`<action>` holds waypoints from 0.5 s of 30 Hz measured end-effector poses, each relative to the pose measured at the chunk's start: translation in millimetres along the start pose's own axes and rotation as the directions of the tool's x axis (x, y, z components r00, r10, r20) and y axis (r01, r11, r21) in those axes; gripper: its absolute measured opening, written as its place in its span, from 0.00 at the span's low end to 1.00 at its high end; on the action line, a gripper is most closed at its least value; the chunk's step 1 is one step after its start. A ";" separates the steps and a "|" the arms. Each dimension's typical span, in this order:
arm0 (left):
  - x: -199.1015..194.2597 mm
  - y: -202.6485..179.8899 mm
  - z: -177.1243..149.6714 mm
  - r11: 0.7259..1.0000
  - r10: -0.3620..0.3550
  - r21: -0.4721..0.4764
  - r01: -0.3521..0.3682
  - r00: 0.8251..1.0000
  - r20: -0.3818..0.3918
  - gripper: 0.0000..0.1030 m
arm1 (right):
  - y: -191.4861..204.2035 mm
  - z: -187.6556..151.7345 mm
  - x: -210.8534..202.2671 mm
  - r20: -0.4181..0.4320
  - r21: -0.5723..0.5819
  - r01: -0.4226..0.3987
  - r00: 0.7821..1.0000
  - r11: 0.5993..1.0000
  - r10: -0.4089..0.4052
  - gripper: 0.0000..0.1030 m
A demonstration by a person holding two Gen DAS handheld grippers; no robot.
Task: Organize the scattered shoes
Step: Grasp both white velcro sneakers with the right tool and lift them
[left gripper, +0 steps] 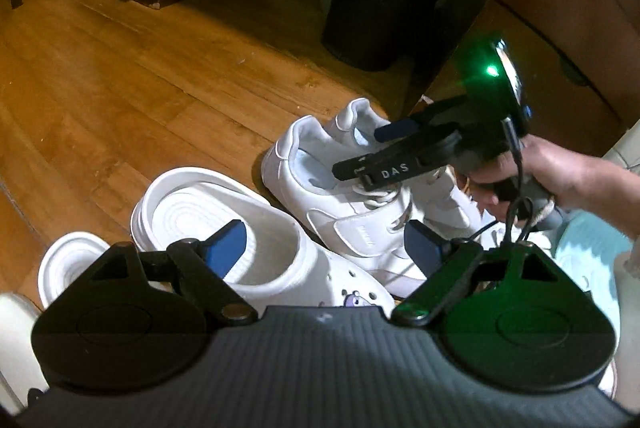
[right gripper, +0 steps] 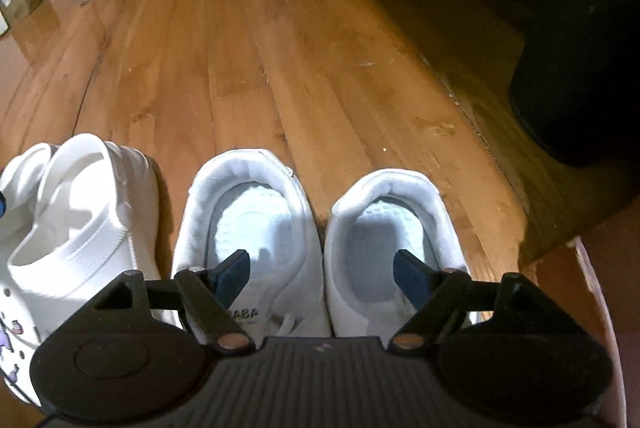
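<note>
Two sneakers (right gripper: pixel 320 248) and two clogs (left gripper: pixel 224 240) are found paired side by side on the floor (right gripper: pixel 260 67); both grippers, left (left gripper: pixel 324 248) and right (right gripper: pixel 322 272), are spread wide, empty.

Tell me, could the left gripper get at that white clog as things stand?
Probably yes. The left gripper is open right above the clog, one of its fingers over the clog's opening, and nothing lies between. The right gripper is busy over the sneakers beside it.
</note>
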State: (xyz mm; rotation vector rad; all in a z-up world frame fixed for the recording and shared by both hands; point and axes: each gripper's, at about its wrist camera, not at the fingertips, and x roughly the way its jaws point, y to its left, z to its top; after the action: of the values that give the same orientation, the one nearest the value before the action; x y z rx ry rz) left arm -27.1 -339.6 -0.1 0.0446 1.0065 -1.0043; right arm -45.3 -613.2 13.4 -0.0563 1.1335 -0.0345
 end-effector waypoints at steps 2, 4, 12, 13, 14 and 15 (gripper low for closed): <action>3.2 -1.0 1.9 1.000 0.023 0.014 -0.023 1.000 -0.004 0.84 | -3.2 2.5 10.3 -0.006 0.003 0.005 1.000 1.000 -0.005 0.78; 2.6 0.9 2.3 1.000 0.030 0.006 -0.030 1.000 -0.005 0.84 | -9.2 6.1 20.0 -0.013 0.023 0.003 1.000 1.000 -0.003 0.79; -1.6 14.6 1.9 0.997 0.045 -0.058 -0.046 0.999 -0.009 0.84 | -18.9 19.9 46.7 0.001 0.083 -0.007 1.000 0.997 0.007 0.76; -2.1 16.3 1.9 0.997 0.047 -0.066 -0.048 0.999 -0.010 0.84 | -17.7 21.7 50.6 0.002 0.086 -0.006 1.000 0.996 0.006 0.75; -2.7 18.1 1.8 0.996 0.049 -0.074 -0.050 0.999 -0.011 0.84 | -14.5 21.6 54.1 0.008 0.082 0.004 1.000 0.997 -0.005 0.75; -3.2 19.8 1.8 0.995 0.051 -0.082 -0.052 0.999 -0.011 0.84 | -10.2 20.4 57.3 0.017 0.074 0.019 1.000 0.997 -0.020 0.75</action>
State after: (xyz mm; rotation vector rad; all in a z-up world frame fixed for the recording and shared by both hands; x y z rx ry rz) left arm -12.2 -326.9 -4.5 0.0068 1.0495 -0.9156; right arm -2.5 -626.0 -29.2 -0.0018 1.1133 -0.0931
